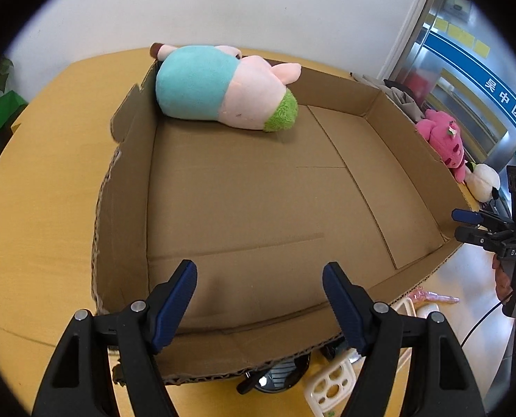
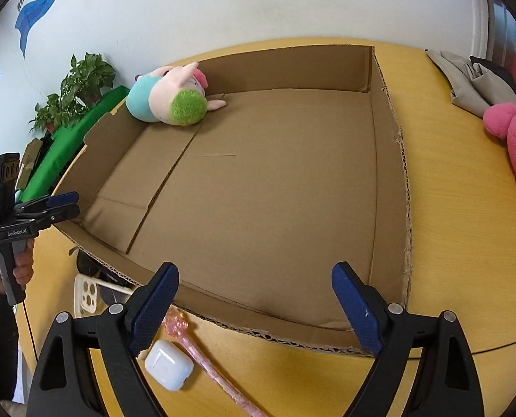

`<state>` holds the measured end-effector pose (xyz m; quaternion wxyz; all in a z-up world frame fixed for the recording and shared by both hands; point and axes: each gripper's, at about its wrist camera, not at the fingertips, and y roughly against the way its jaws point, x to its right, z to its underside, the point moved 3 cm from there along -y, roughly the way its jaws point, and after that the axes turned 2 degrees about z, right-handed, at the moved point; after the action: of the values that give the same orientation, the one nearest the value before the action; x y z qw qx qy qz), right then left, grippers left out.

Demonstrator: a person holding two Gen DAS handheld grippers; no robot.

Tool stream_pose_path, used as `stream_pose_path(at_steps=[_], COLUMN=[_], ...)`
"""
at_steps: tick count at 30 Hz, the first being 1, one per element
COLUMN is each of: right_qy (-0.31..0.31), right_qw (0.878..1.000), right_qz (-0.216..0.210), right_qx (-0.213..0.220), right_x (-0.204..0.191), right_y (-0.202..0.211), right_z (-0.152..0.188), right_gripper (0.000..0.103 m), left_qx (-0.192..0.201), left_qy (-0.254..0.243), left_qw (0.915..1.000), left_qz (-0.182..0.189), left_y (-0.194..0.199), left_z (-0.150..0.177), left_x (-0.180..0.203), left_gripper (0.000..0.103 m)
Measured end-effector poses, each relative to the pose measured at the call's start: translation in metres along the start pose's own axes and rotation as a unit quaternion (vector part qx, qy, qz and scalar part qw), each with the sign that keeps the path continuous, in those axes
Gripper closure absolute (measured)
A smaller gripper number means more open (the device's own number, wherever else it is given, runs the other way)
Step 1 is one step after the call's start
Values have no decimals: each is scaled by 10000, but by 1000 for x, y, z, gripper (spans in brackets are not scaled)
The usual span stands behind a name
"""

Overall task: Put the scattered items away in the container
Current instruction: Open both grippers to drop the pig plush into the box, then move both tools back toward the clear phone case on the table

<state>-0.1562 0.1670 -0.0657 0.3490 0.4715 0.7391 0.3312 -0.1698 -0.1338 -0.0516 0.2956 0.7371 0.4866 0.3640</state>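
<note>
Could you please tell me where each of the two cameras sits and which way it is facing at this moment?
Left wrist: on the left gripper, angled down over the cardboard box's near edge; its open blue fingers show, and the right gripper in a hand at right.
Right wrist: on the right gripper, angled down at the box's near edge, white earbud case and pink pen; the left gripper shows at left.
Shared: box, pig plush, pink plush, phone case.

Shallow open cardboard box (image 2: 390, 160) on yellow table, floor mostly bare. Pig plush (image 1: 219, 87), teal body, green snout end, lying on side in far left corner. White earbud case (image 2: 169, 365) and pink pen (image 2: 206, 358) outside near wall. Pink plush (image 2: 515, 132) right of box.
</note>
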Motion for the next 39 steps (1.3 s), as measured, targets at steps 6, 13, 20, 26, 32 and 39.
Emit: stream_pose_path(at_steps=[6,13,20,26,32,39], right_qy=[73,140,185,369,510,518], right_qw=[9999,9996,9993,9959,9897,9862], right_qz=[129,253,334,681,795,673], right_qx=[-16,-51,-30,474,1081,1424], right_x=[-2,-3,6,-11,-42,-66], right_y=[3,2,-2,19,48,74], right_z=[7,7,-3,-8,-1,11], right_gripper=[11,10,9,4,1,0], left_qx=[-16,-33,221,1051,1736,1857], left_qy=[87,91,-45,-260,-97,265], left_qw=[10000,9999,9991,9924,9790,9784], left_qz=[27,51,-371,-583,-1065,-864], left_y=[4,12,32,78,107,115], left_z=[10,21,22,18,22,30], left_x=[-3,0,5,32,52,58], left_gripper=[28,28,28,24,23,23])
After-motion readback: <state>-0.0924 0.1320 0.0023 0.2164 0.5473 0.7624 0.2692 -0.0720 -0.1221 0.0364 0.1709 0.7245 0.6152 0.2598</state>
